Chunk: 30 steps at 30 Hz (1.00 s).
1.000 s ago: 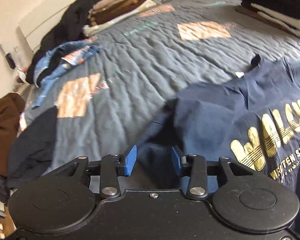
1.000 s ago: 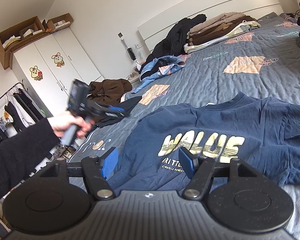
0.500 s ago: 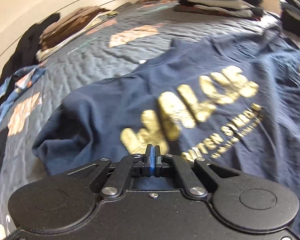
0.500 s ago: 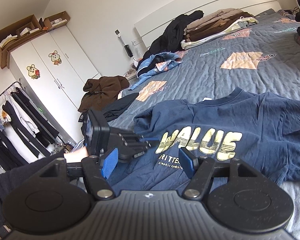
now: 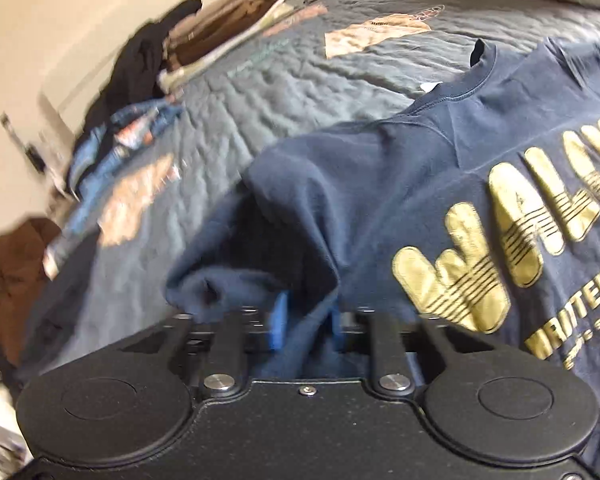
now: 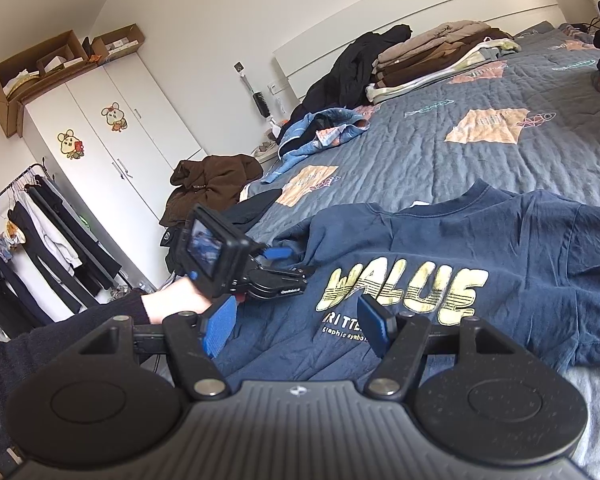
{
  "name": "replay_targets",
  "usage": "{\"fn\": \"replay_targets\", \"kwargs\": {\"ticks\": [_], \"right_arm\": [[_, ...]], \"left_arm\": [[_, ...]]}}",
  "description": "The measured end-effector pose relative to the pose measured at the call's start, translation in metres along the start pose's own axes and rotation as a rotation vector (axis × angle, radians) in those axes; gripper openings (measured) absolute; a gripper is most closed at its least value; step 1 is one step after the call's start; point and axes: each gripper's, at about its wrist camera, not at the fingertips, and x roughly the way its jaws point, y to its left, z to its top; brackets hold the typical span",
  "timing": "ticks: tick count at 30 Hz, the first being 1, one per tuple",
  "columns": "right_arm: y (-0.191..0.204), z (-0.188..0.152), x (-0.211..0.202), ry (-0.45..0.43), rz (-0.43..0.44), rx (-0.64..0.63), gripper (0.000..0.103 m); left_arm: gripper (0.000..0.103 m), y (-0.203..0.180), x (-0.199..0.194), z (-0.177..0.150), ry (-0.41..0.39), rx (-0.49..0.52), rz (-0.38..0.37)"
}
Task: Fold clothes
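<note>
A navy T-shirt (image 6: 500,248) with gold "VALUE" lettering lies face up on the blue-grey quilted bed (image 6: 420,160). In the left wrist view the T-shirt (image 5: 380,200) fills the right half, and its left sleeve is bunched up in front of the camera. My left gripper (image 5: 306,324) stands at that sleeve with its blue fingers apart and a fold of sleeve cloth between them. The right wrist view shows a hand (image 6: 180,300) holding the left gripper (image 6: 280,258) at the shirt's left edge. My right gripper (image 6: 296,330) hangs open over the shirt's lower hem, holding nothing.
Folded clothes (image 6: 432,52), a black garment (image 6: 352,68) and a blue denim piece (image 6: 320,128) lie near the headboard. A brown hoodie (image 6: 212,180) sits off the bed's left side. A white wardrobe (image 6: 100,140) and a clothes rack (image 6: 28,240) stand further left.
My left gripper, shut over the lettering half a second ago, has swung back left to the sleeve and its fingers have parted around the cloth. The right gripper has barely moved.
</note>
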Motion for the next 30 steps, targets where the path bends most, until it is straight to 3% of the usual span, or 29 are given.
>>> {"fn": "replay_targets", "kwargs": {"ticks": [4,10,14,17,19,25,30], "right_arm": [[0.000,0.000,-0.001,-0.002,0.004,0.000,0.066],[-0.004,0.003,-0.006,-0.017,-0.001,0.010,0.066],[-0.006,0.006,-0.012,-0.037,-0.005,0.018,0.066],[-0.010,0.009,-0.020,-0.057,-0.010,0.028,0.066],[-0.013,0.011,-0.024,-0.071,-0.015,0.036,0.066],[-0.025,0.015,-0.032,-0.106,-0.037,0.069,0.066],[-0.024,0.014,-0.030,-0.103,-0.032,0.059,0.066]], "left_arm": [[0.005,-0.015,-0.031,-0.003,-0.109,-0.014,-0.022],[0.004,-0.078,-0.105,-0.008,-0.261,0.081,-0.176],[0.006,-0.125,-0.123,-0.016,-0.213,0.137,-0.303],[0.007,-0.116,-0.125,-0.013,-0.207,0.088,-0.318],[0.013,-0.110,-0.127,-0.010,-0.203,0.055,-0.328],[0.015,-0.092,-0.130,-0.003,-0.192,-0.044,-0.358],[0.015,-0.090,-0.097,-0.001,-0.092,0.016,-0.339]]}}
